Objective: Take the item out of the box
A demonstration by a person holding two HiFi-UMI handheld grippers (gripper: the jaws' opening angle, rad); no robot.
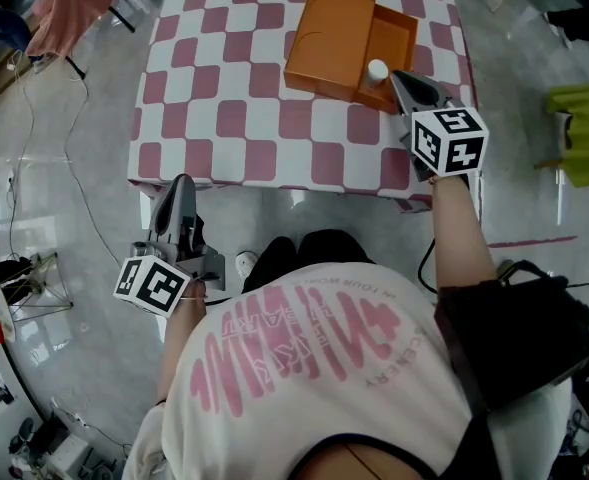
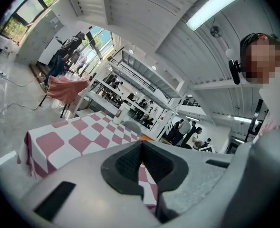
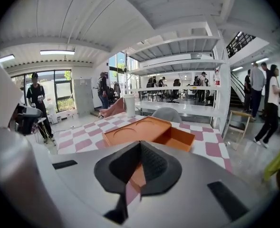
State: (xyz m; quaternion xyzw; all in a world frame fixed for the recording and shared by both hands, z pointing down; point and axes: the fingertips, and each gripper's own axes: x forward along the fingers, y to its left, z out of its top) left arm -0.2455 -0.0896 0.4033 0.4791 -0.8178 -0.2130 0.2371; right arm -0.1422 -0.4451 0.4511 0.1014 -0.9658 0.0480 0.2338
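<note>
My right gripper (image 1: 397, 76) has its jaws pressed together with nothing between them. Its fingertips hang just beside the near right corner of the orange box (image 1: 329, 38), at the box's open end. The small white item (image 1: 377, 69) stands inside that open end, just left of those fingertips; I cannot tell whether they touch it. The box lies on the checked table (image 1: 224, 118), ahead of both my grippers. My left gripper (image 1: 181, 183) is closed and empty too, its fingertips just short of the table's near edge, over the floor (image 1: 94, 168), well apart from the box.
</note>
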